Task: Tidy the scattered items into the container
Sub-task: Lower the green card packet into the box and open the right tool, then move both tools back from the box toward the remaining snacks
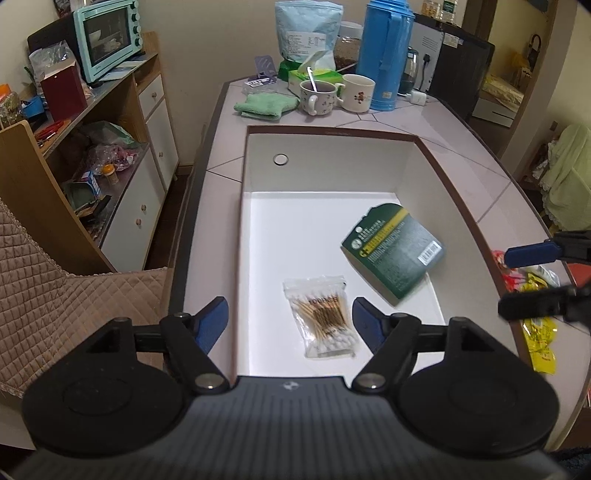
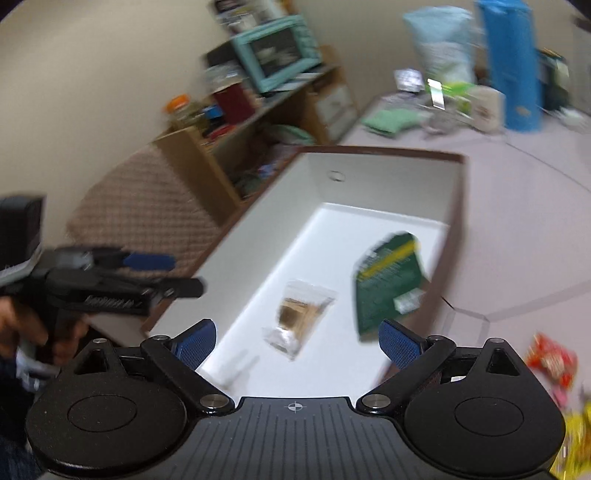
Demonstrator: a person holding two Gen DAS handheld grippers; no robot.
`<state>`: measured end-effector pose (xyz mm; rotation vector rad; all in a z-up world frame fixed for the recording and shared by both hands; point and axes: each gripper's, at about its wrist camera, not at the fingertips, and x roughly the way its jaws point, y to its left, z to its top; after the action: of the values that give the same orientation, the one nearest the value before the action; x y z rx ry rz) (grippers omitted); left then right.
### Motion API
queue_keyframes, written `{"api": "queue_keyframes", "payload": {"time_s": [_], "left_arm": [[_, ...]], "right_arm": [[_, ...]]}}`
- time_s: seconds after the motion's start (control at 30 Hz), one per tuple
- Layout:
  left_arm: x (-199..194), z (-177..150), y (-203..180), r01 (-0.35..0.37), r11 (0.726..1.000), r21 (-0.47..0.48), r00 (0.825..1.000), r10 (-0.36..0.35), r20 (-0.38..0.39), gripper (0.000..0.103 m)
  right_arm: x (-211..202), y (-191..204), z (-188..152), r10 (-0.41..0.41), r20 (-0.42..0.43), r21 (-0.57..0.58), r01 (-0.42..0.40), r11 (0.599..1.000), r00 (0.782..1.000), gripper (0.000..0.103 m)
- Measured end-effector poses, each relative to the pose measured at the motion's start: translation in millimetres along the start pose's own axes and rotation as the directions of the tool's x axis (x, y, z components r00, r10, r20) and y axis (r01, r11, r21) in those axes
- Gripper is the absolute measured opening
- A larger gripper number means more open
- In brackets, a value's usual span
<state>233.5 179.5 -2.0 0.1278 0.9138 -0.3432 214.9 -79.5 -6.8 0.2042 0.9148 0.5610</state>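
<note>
left gripper jaws spread wide, nothing between them, hovering over the near end of the box. bag of cotton swabs lies flat on the white box floor, just ahead of and between the blue pads. further ahead and to the right, a dark green card packet sits tilted, one edge propped against the right inner wall of the box.

right gripper also spread apart and empty, over the near right corner of the same box; the right wrist view is motion-blurred. swab bag sits just ahead between its fingers, green packet ahead-right. from the left wrist view the right gripper's fingers come in at the far right edge, above the yellow snack packets and a red wrapper lying outside the box on the table, right of the box rim. a hand grips the left gripper's handle at the left edge of the right wrist view.

beyond the box on the far end of the table: green cloth, two mugs, one with a spoon in it, a blue thermos, a pale blue bag. far left: a shelf unit with a teal toaster oven.
</note>
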Motion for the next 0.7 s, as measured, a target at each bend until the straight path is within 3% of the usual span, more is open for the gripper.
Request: {"api": "queue_keyframes", "payload": {"time_s": [0.2, 0.7], "left_arm": [[-7.8, -7.1, -17.9, 0.005, 1.0, 0.021, 1.0, -0.005, 0.0, 0.076], [-35.3, -29.1, -41.9, -0.022, 0.999, 0.037, 0.999, 0.021, 0.025, 0.084]], "right_arm": [[-13.1, -6.1, -5.3, -0.097, -0.018, 0.072, 0.098, 0.993, 0.995, 0.097], [-35.0, 16.8, -26.9, -0.103, -0.003, 0.055, 0.103, 0.993, 0.995, 0.097]]}}
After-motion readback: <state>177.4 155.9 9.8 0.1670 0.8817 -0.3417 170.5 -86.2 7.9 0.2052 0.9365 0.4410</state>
